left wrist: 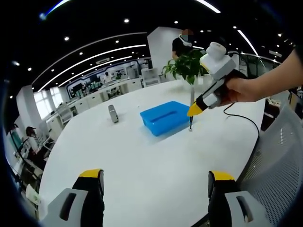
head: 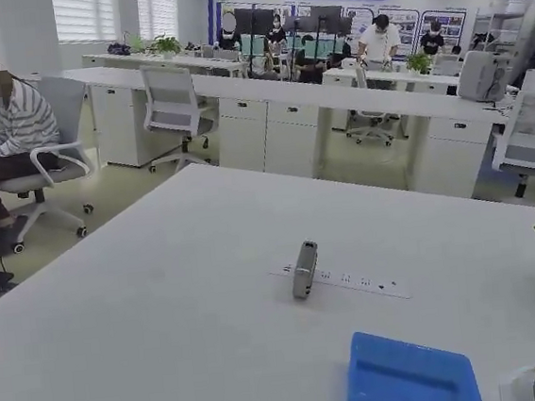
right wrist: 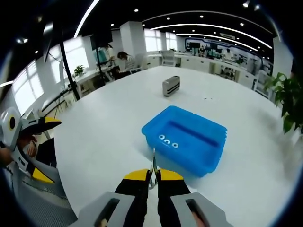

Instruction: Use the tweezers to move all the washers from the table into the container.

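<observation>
The blue container (right wrist: pixel 201 156) sits on the white table with small silvery washers (right wrist: pixel 168 140) lying inside near its front wall. My right gripper (right wrist: pixel 152 176) is shut on thin tweezers (right wrist: pixel 153 163), whose tips point down at the table just short of the container. In the left gripper view a hand holds the right gripper (left wrist: pixel 194 111) beside the container (left wrist: pixel 165 117), with the tweezers (left wrist: pixel 191 124) touching the table. My left gripper (left wrist: pixel 155 182) hangs over the near table edge, jaws wide apart and holding nothing. The left gripper (right wrist: pixel 46 149) is also at the left of the right gripper view.
A grey adapter (head: pixel 304 268) stands in a power strip (head: pixel 361 282) set into the table (head: pixel 164 305), beyond the container (head: pixel 412 376). A potted plant (left wrist: pixel 187 66) stands at the table's far side. A person sits on a chair (head: pixel 52 174) at the left.
</observation>
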Motion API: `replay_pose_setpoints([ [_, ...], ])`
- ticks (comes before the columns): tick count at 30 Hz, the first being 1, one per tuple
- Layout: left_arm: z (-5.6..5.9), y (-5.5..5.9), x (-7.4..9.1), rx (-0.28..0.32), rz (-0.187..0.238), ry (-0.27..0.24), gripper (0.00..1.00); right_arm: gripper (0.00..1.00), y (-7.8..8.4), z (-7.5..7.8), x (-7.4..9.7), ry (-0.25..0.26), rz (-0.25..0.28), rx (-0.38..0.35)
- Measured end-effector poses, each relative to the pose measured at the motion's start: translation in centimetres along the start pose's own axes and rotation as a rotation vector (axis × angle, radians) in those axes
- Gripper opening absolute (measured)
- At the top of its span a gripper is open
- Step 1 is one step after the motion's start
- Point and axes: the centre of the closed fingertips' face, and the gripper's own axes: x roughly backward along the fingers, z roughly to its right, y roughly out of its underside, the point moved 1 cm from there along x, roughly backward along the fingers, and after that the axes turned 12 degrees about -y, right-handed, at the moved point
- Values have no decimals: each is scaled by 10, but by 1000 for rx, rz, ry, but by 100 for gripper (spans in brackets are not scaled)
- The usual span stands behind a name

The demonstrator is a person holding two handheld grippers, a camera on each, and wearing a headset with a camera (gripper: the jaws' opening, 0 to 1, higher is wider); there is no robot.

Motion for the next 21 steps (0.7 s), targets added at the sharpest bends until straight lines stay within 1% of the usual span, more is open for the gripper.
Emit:
replay_pose_setpoints([
  [6,1,0,0,-8,0,2,94,2,-20,9,11,15,34,14],
  [13,1,0,0,-12,-1,-1,93,2,-39,20,18,35,72,17],
  [17,0,0,0,-7,-1,-1,93,2,-51,28,19,48,97,12],
  [21,0,1,0,-4,-4,0,93,2,-59,37,15,65,105,14],
])
